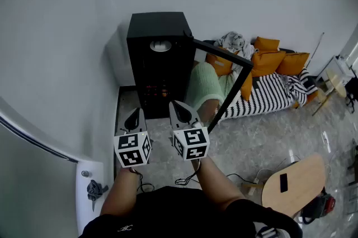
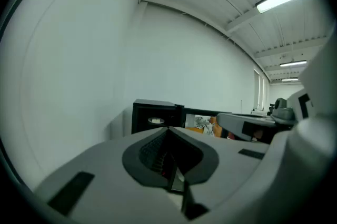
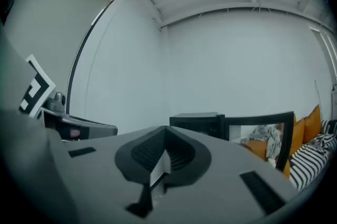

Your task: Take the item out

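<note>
A: Two grippers nearest us, side by side above the floor. What are the jaws doing?

B: Both are pinched together on nothing. The left gripper and the right gripper each show their tips meeting, with only air ahead. I'd judge they are held level and pointed forward because the reach hasn't begun.

A: Pointed at what?

B: The black cabinet, farther on against the wall. Its glass door is swung wide to the right, which leaves the front free to reach into.

A: Where's the item, then?

B: Inside the dark opening there are small reddish shapes, too dim to name. They are well apart from both grippers.

A: So the jaws must part first?

B: I'd think so; pressed together like this they can't take anything.

A: Anything beyond?

B: A white round object sits on the cabinet's top. Far right is a sofa with orange cushions.
</note>
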{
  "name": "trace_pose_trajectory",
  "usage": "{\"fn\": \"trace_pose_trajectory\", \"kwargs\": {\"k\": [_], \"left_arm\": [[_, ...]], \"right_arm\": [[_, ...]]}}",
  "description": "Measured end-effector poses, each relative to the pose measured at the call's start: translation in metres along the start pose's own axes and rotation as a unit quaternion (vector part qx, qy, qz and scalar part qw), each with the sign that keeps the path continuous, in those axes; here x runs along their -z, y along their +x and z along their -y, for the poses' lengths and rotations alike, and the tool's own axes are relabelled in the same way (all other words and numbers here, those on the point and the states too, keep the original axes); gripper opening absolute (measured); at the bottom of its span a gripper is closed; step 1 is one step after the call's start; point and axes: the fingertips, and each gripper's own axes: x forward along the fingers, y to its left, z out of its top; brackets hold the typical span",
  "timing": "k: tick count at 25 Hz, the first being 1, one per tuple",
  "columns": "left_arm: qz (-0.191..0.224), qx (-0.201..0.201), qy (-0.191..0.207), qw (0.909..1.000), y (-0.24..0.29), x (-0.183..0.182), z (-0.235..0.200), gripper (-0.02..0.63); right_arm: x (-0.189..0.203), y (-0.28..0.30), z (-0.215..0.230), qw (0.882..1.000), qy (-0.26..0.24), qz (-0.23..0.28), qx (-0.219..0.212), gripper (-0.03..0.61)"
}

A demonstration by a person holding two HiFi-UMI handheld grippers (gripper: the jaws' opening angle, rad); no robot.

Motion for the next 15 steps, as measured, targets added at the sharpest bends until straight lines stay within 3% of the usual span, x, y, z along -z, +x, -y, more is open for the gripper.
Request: {"fn": "trace_pose_trajectory", "kwargs": {"k": [15], "left_arm": [[-0.001, 0.011, 0.002, 0.9999, 0.001, -0.001, -0.010, 0.008]], "right_arm": [[-0.004, 0.008, -0.008, 1.000, 0.011, 0.007, 0.003, 0.008]]}}
